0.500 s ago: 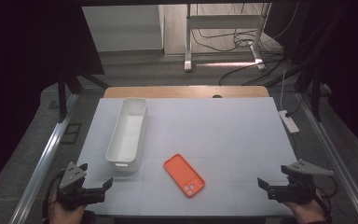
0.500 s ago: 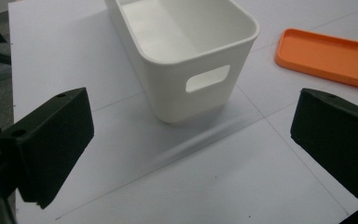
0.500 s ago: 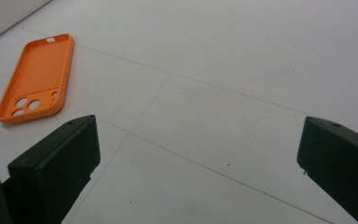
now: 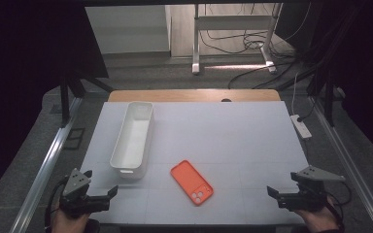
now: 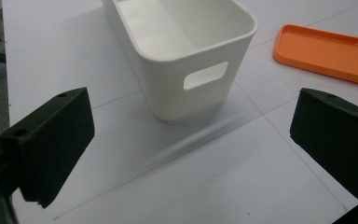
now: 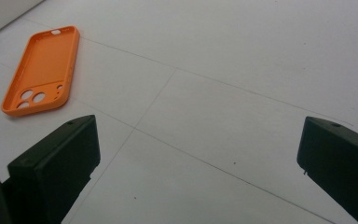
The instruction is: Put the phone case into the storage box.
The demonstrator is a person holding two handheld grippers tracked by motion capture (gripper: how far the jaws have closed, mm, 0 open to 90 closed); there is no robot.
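Orange phone case (image 4: 192, 182) lies flat, hollow side up, near the table's (image 4: 233, 131) front edge, just right of the white bin (image 4: 132, 139). Left gripper (image 4: 108, 196) and right gripper (image 4: 273, 193) flank it well apart, jaws spread wide, grasping nothing.

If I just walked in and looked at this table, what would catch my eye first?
Probably the bright orange phone case, lying open side up near the front middle of the pale table. Left of it stands a long white bin, empty. At the front corners wait the left gripper and right gripper, both open.
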